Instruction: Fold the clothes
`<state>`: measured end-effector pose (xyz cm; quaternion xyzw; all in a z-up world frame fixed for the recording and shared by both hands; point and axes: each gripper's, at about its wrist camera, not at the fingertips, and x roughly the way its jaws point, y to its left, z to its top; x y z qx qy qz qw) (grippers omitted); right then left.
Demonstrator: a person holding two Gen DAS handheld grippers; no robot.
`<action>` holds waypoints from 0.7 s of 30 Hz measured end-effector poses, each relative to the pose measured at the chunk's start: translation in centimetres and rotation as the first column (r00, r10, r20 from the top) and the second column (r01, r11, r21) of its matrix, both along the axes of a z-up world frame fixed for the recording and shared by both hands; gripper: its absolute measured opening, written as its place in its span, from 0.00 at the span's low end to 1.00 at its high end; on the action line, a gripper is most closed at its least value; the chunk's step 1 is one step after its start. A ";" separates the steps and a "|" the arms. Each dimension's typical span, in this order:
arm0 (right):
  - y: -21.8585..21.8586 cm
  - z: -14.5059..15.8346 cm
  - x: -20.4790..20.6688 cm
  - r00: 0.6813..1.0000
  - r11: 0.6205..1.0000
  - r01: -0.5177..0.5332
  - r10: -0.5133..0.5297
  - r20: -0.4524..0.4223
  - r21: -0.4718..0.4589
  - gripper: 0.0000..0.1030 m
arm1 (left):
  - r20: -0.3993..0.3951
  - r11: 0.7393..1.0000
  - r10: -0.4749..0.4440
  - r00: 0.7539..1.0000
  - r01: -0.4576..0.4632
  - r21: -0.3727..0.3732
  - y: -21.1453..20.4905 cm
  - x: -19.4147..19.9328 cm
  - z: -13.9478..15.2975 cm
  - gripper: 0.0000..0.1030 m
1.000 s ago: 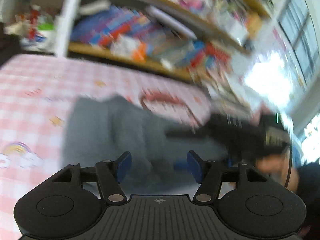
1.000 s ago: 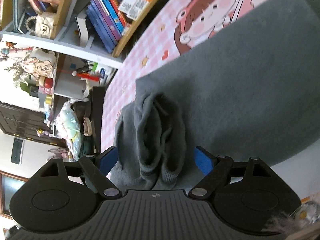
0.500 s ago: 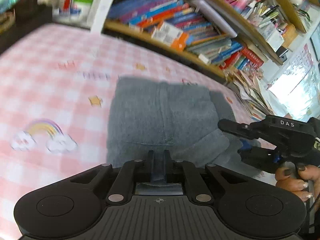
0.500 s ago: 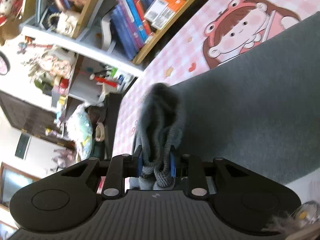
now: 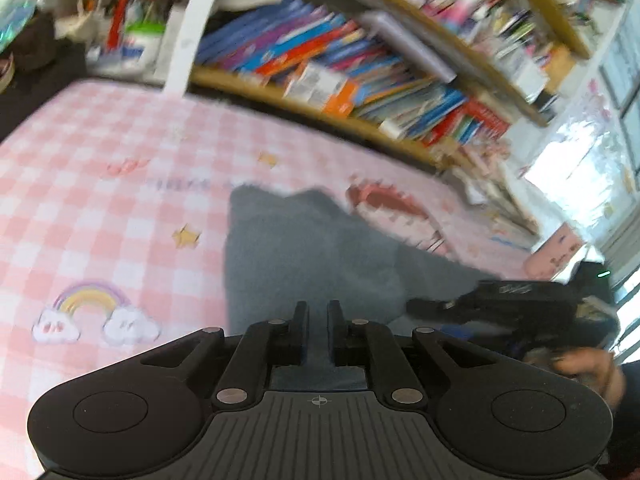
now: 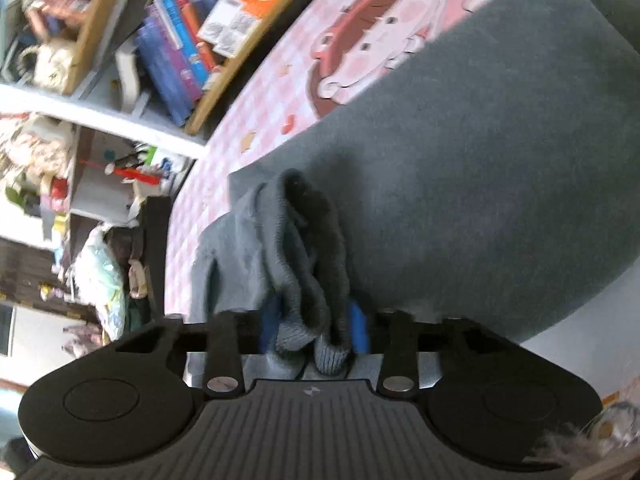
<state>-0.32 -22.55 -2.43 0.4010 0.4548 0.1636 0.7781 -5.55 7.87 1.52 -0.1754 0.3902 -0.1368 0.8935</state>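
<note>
A grey sweater [image 5: 304, 256] lies on a pink checked cloth [image 5: 100, 184]. My left gripper [image 5: 318, 316] is shut on the sweater's near edge. In the right wrist view the sweater's body [image 6: 480, 152] spreads flat to the right, and its bunched ribbed part [image 6: 304, 248] runs into my right gripper [image 6: 314, 324], which is shut on it. The right gripper also shows in the left wrist view [image 5: 516, 312], low at the right, held by a hand.
Bookshelves [image 5: 352, 68] full of books run along the far side of the bed. A cartoon girl print [image 6: 384, 36] lies beyond the sweater. Cluttered shelves and bags [image 6: 100, 272] stand at the left. A bright window [image 5: 576, 168] is at the right.
Both grippers went from open to shut on the sweater a second ago and still hold it. The left gripper has since lifted and swung, and the sweater's far edge has shifted.
</note>
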 end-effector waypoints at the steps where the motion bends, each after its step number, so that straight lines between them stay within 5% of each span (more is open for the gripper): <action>1: 0.0 0.8 -0.3 0.998 1.000 0.003 -0.003 0.060 -0.002 0.17 | -0.016 1.000 -0.004 1.000 0.004 0.002 0.1 0.1 -0.5 0.07; 3: 0.0 2.1 -0.7 0.989 1.000 0.009 -0.008 0.145 -0.008 0.17 | -0.021 1.000 -0.016 1.000 0.015 -0.017 0.2 0.3 -1.1 0.07; 7: 1.0 0.3 0.3 0.999 0.990 -0.002 0.008 0.045 -0.140 0.17 | -0.038 0.999 -0.037 0.999 0.037 -0.022 0.1 0.9 -1.6 0.08; 17: 0.4 -0.8 0.3 1.000 0.996 0.006 -0.003 0.029 -0.091 0.19 | -0.019 0.999 -0.034 0.999 0.034 -0.015 0.1 0.7 -1.5 0.08; 21: 0.6 0.9 -0.2 0.992 0.999 -0.016 0.021 0.121 -0.039 0.16 | 0.025 1.000 -0.018 1.000 0.018 0.014 0.1 0.3 -0.7 0.08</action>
